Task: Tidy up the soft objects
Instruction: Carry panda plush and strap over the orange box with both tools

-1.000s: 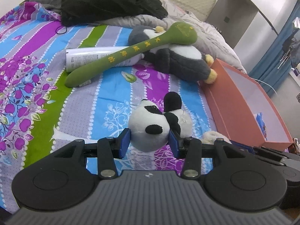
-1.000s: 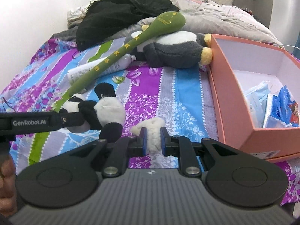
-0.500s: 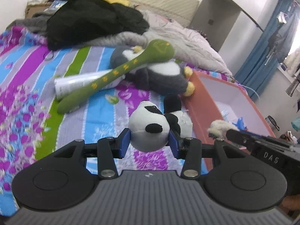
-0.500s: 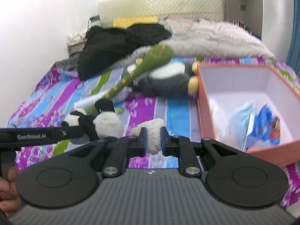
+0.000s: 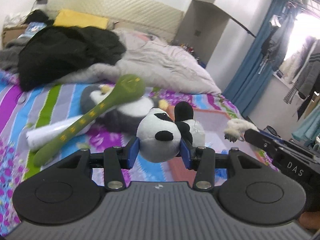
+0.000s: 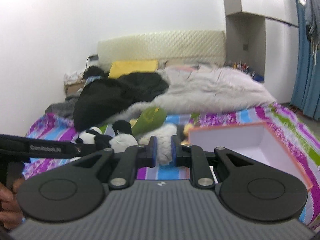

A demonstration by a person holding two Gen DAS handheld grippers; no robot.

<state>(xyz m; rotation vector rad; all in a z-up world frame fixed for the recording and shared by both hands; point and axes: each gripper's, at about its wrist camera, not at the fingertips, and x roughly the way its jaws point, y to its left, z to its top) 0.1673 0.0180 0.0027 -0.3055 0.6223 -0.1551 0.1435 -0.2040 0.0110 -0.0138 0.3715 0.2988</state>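
Note:
My left gripper [image 5: 159, 153] is shut on a small panda plush [image 5: 160, 135] and holds it up above the bed; the panda also shows in the right wrist view [image 6: 112, 138]. My right gripper [image 6: 163, 152] is shut on a small cream fluffy toy [image 6: 164, 147], which shows in the left wrist view [image 5: 237, 129] at the right. Both are lifted near the orange box [image 6: 260, 140], white inside. A green plush stick [image 5: 96, 116] lies across a grey-and-white penguin plush [image 5: 122, 112] on the striped bedspread.
A white tube [image 5: 52, 131] lies under the green stick. A black garment [image 5: 66, 52] and a grey duvet [image 5: 164, 64] are heaped at the head of the bed. A yellow pillow [image 5: 80, 19] is by the headboard. Blue curtains [image 5: 258, 64] hang at the right.
Both grippers have risen from the bedspread with their toys and tilted up, so the views now show more of the room. The box sits lower and closer in both views.

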